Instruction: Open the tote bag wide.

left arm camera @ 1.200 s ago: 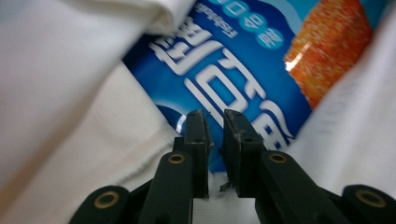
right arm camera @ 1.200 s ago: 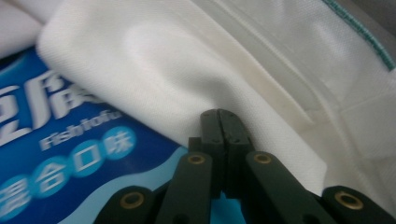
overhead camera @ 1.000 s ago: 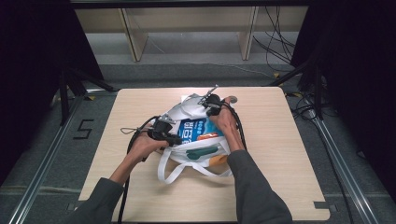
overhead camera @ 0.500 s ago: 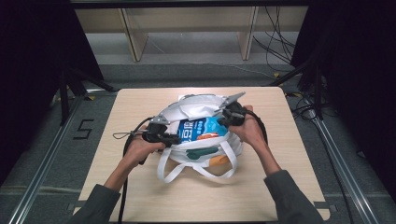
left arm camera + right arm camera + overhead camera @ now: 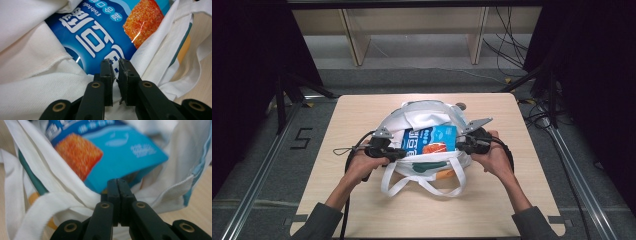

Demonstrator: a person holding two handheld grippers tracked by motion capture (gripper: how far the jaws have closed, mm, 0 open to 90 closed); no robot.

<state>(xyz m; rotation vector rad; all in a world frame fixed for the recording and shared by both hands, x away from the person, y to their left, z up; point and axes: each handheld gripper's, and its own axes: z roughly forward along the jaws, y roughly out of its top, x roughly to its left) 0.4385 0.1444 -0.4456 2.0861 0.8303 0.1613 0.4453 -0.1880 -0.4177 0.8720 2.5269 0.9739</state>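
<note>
A white tote bag (image 5: 422, 117) lies mid-table with its mouth pulled wide. Inside it lies a blue snack packet (image 5: 429, 140) with an orange picture. My left gripper (image 5: 402, 153) is shut on the bag's left rim. In the left gripper view the jaws (image 5: 117, 66) have just closed a little further, with white cloth (image 5: 32, 82) pinched between them and the packet (image 5: 100, 32) right behind. My right gripper (image 5: 460, 145) is shut on the right rim. In the right gripper view the cloth folds (image 5: 62, 187) converge into the closed jaws (image 5: 117, 182), in front of the packet (image 5: 120, 152).
The bag's two white handles (image 5: 422, 185) loop toward the near edge of the wooden table (image 5: 362, 110). A wooden shelf frame (image 5: 357, 40) stands beyond the table. Cables (image 5: 512, 40) lie on the floor at the far right. A "5" mark (image 5: 302, 138) is on the floor at left.
My right hand moved from over the bag's middle to its right side. The bag's mouth spread wider and more of the blue packet shows. The left hand stayed in place.
</note>
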